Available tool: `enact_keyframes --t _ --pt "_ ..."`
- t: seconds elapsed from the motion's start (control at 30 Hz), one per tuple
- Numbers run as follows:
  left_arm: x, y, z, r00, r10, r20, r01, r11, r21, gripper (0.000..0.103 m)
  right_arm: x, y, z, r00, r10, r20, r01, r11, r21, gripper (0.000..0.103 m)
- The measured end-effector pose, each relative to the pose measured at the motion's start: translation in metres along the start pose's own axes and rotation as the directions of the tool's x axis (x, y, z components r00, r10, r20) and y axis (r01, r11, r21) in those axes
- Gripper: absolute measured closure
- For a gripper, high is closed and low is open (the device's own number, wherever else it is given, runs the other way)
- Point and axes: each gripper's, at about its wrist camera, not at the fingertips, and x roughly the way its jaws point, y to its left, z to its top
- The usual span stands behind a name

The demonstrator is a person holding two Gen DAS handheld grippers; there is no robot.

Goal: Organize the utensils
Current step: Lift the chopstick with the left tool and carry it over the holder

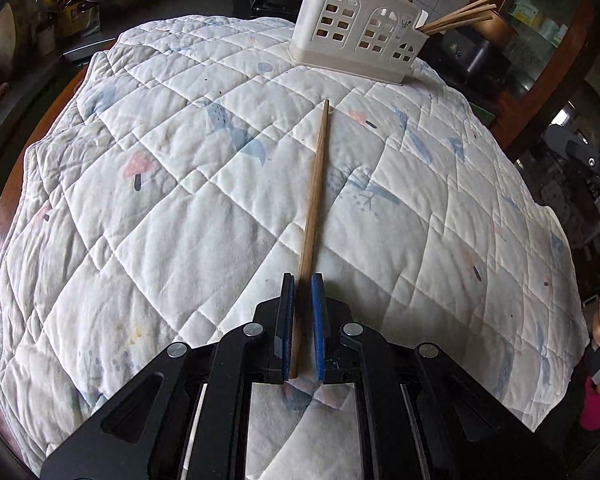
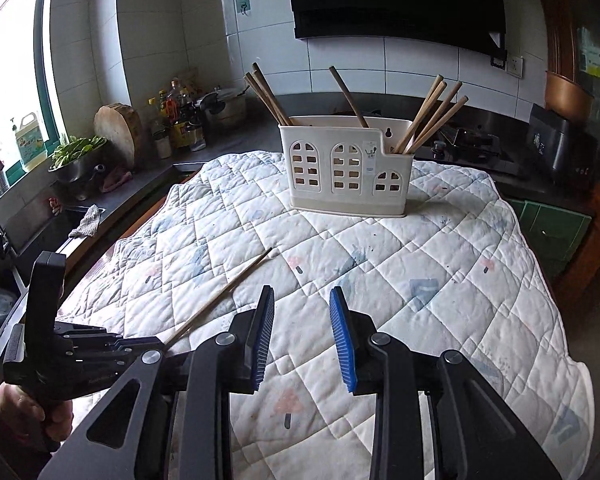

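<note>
- L gripper (image 1: 303, 280): black frame w/ blue ribbed pads, jaws closed on a thin brown wooden chopstick (image 1: 314, 196), held at its near end. Far tip rests on the white quilted cloth w/ pale blue & pink prints (image 1: 172, 184), pointing toward the holder.
- From the R wrist view the same chopstick (image 2: 228, 292) runs diagonally from the L gripper (image 2: 162, 346) at lower left up onto the cloth (image 2: 440, 264); a hand (image 2: 18, 404) grips that tool's handle.
- R gripper (image 2: 302, 300): jaws apart, nothing btwn the pads, hovering over the cloth, near its front edge.
- Cream plastic utensil holder w/ arched window cut-outs (image 2: 346, 168) stands upright at the cloth's far side, well apart from both grippers; also seen in the L view (image 1: 356, 36).
- Several wooden chopsticks (image 2: 428, 120) already stand in its compartments: a bunch at L, one mid, a bunch at R, all leaning.
- Bkgd: dark kitchen counter (image 2: 228, 136) w/ bottles.
</note>
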Motion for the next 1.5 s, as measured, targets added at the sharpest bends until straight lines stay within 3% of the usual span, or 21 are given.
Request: enact_keyframes --t 0.63,0.83,1.17,1.5 --pt "0.004 -0.01 -0.004 0.997 0.068 0.032 -0.069 0.998 0.005 0.095 0.002 0.008 -0.01 0.999 0.037 -0.013 -0.037 0.999 0.016 0.075" --pt "-0.015 -0.017 0.004 0.994 0.058 0.096 -0.061 0.998 0.027 0.097 0.001 0.006 -0.01 0.999 0.033 -0.008 -0.033 0.999 0.022 0.075" --pt "-0.072 -0.037 0.054 0.954 0.043 0.297 -0.077 0.991 0.105 0.097 -0.004 -0.002 -0.001 0.999 0.026 0.024 -0.027 0.999 0.046 0.075" --pt "-0.092 -0.048 0.133 0.935 -0.045 0.352 -0.006 0.99 0.144 0.097 -0.004 -0.007 0.011 0.999 0.02 0.046 -0.022 0.998 0.054 0.075"
